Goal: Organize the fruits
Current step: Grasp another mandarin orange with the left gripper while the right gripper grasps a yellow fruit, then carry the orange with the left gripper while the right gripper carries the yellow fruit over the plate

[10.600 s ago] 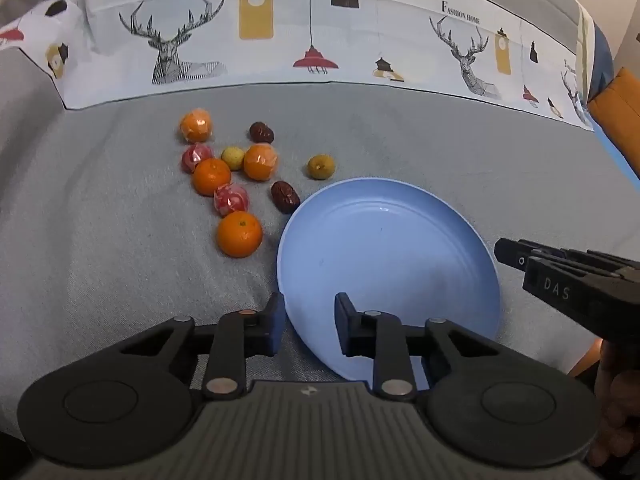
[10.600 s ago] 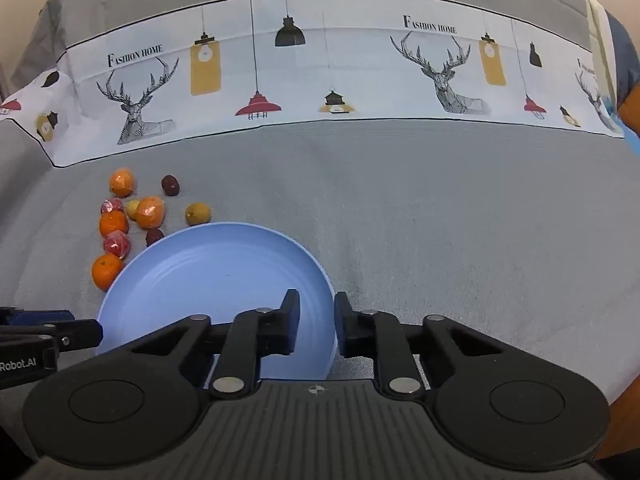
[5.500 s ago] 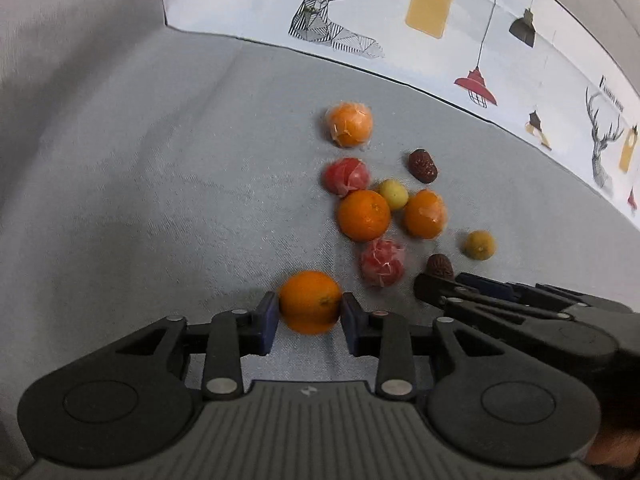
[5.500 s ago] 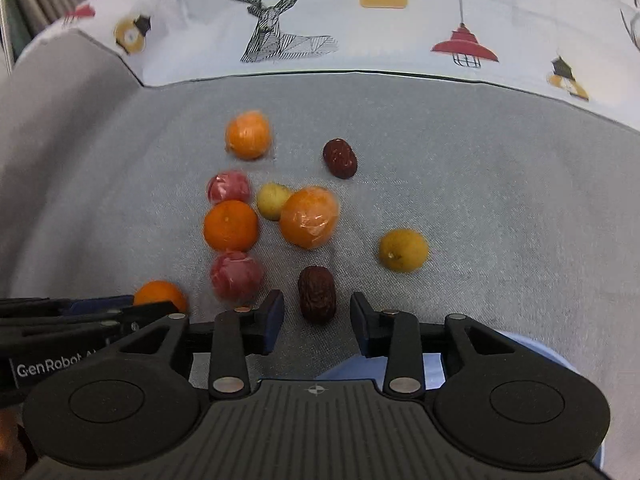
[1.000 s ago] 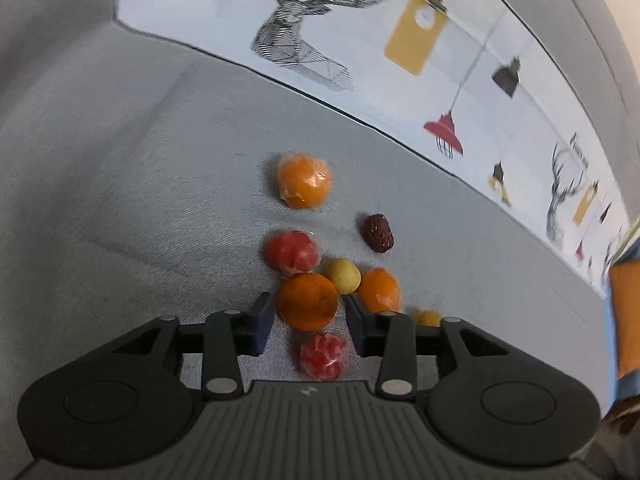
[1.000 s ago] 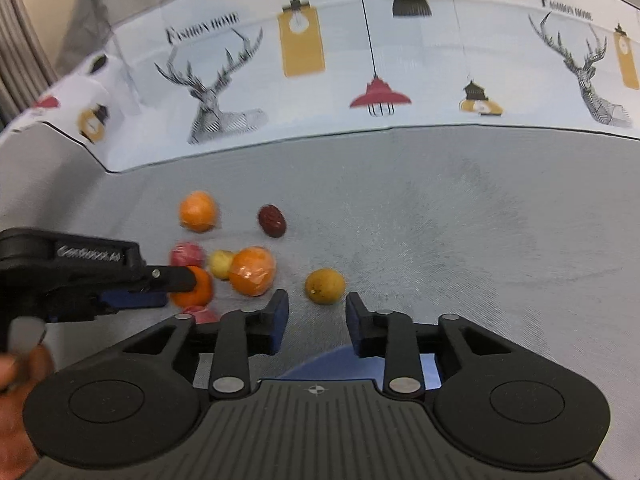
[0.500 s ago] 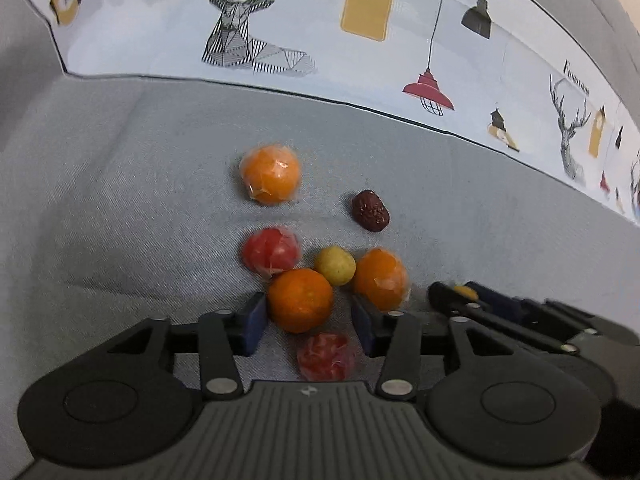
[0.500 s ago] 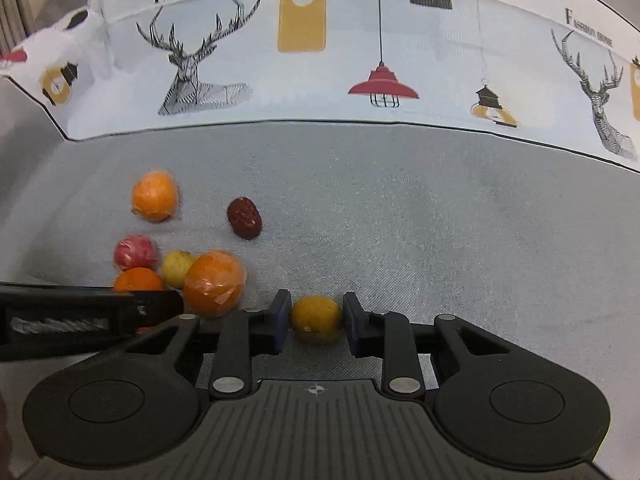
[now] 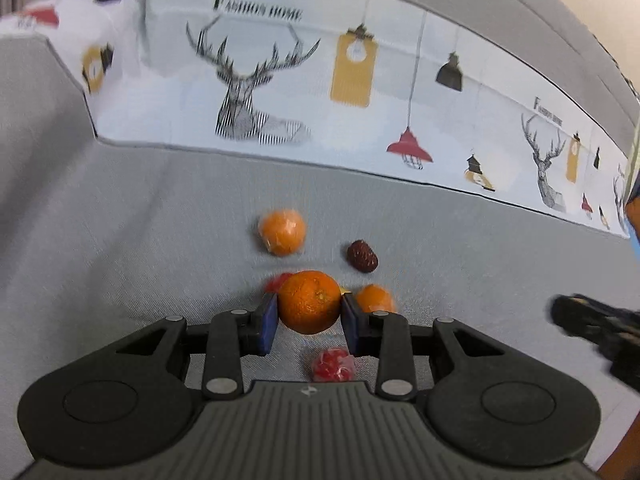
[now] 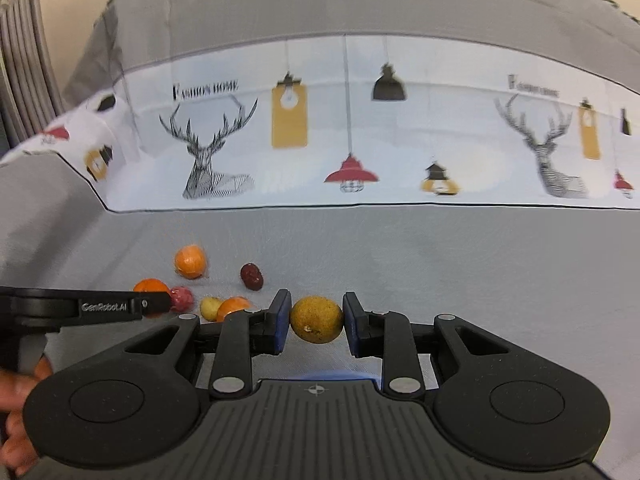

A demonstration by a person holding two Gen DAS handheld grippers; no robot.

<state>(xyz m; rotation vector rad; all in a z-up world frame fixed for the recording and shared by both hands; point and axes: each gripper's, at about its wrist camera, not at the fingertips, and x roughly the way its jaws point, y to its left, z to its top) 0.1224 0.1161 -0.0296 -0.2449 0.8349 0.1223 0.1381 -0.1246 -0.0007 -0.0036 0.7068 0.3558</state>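
L gripper [image 9: 308,322]: a round, bare orange mandarin with dimpled skin [image 9: 309,302] is pinched between the two blue-padded fingers [image 9: 267,324], both pads pressed on its sides. It looks lifted clear of the grey fabric surface [image 9: 140,248], though contact w/ the cloth can't be fully judged.

R gripper [image 10: 316,328]: a small, round, dull-yellow fruit w/ speckled skin [image 10: 316,319] is clamped between its blue pads, held above the cloth. A sliver of blue plate rim [image 10: 332,376] is seen just under the fingers, mostly hidden by the gripper body.

Rest of the fruit pile is left on the grey fabric, seen in L wrist view:
- plastic-wrapped orange fruit [image 9: 282,232], farthest back
- dark red wrinkled date [image 9: 362,256], to its right, apart from it
- second wrapped orange fruit [image 9: 375,299], just beside the R finger of the L gripper
- red wrapped fruit [image 9: 277,282], partly hidden behind the held mandarin
- red wrapped candy-like ball [image 9: 333,365], nearest, below the held mandarin
- small pale-yellow round fruit [image 10: 211,307], seen in R wrist view between the red fruit and the wrapped orange one

A white printed cloth band w/ deer and lamp drawings [image 9: 360,92] is seen across the back.
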